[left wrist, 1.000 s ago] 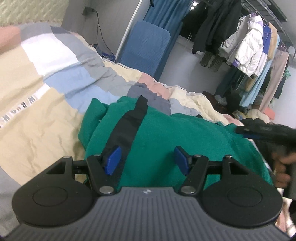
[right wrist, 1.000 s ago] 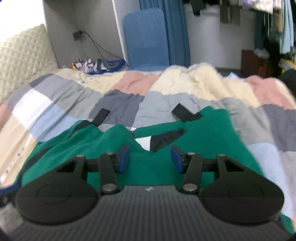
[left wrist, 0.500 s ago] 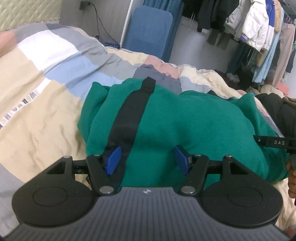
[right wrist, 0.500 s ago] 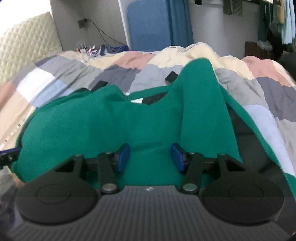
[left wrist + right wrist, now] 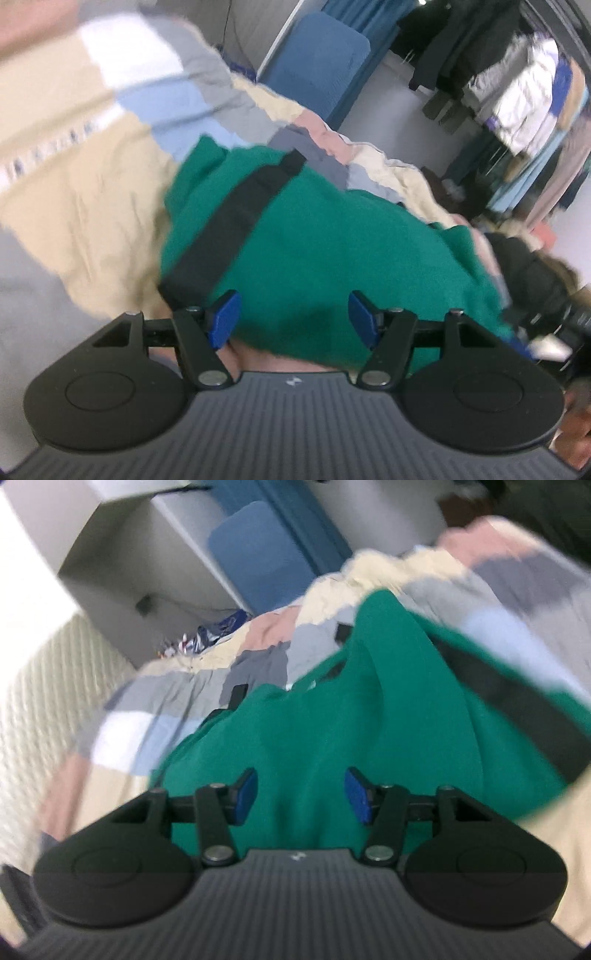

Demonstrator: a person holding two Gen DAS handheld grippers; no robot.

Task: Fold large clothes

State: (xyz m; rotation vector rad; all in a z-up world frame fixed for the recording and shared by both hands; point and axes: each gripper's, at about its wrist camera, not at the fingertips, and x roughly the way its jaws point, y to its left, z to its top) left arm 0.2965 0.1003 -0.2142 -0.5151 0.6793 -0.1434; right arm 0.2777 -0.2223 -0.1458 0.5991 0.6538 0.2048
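On patchwork quilt [image 5: 92, 206], bunched soft green garment [image 5: 314, 258], black-striped.

Green garment on a patchwork quilt

The garment [image 5: 332, 258] is green with a black stripe [image 5: 229, 225]; the quilt [image 5: 92, 155] shows cream, grey, pale blue, white and pink blocks.

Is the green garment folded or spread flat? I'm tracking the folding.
Partly folded: the green fleece garment with black trim lies doubled over in a bunched heap on the patchwork quilt, not flat.
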